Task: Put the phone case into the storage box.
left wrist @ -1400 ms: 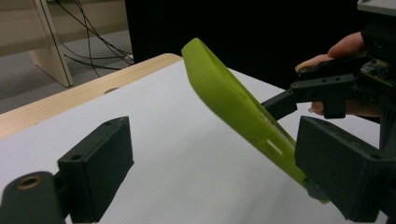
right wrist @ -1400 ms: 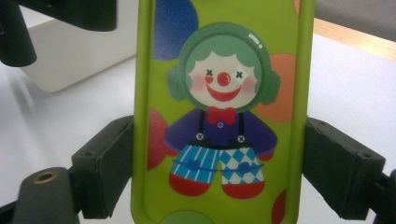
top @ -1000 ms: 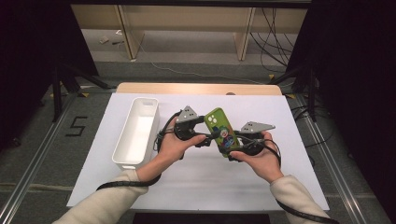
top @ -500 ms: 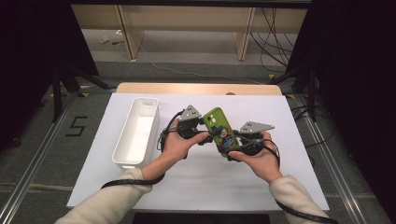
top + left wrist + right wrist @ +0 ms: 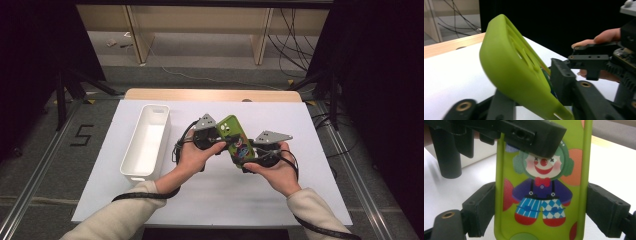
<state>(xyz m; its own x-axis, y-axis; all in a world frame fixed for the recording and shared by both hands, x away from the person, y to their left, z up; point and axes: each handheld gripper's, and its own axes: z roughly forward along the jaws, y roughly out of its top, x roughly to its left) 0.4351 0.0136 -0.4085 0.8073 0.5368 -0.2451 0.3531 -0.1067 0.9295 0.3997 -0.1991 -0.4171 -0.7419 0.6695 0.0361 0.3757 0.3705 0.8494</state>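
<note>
Above the middle of the white-covered table, I find a lime-green soft plastic phone case held off the surface between my two grippers. It carries a printed clown figure with green hair, a red bow tie and blue chequered trousers, seen clearly in the right gripper view.

Right gripper: in its own view the two black jaws stand on either side of the case's lower half, their pads against its long edges. I record this gripper as clamped across the width of the case.

Left gripper: its jaws have just been closing, with the case's upper end between them. In the left gripper view the case rises tilted between the jaws, its curved back with the camera cut-out facing the lens; the right-hand pad lies against the case's face. In the right gripper view one black jaw of this gripper sits across the top of the clown's head. I record it as closed on the case.

To the left, well apart from both hands, a long white rectangular plastic bin stands on the table. A strip of bare wooden tabletop shows along the far edge.
</note>
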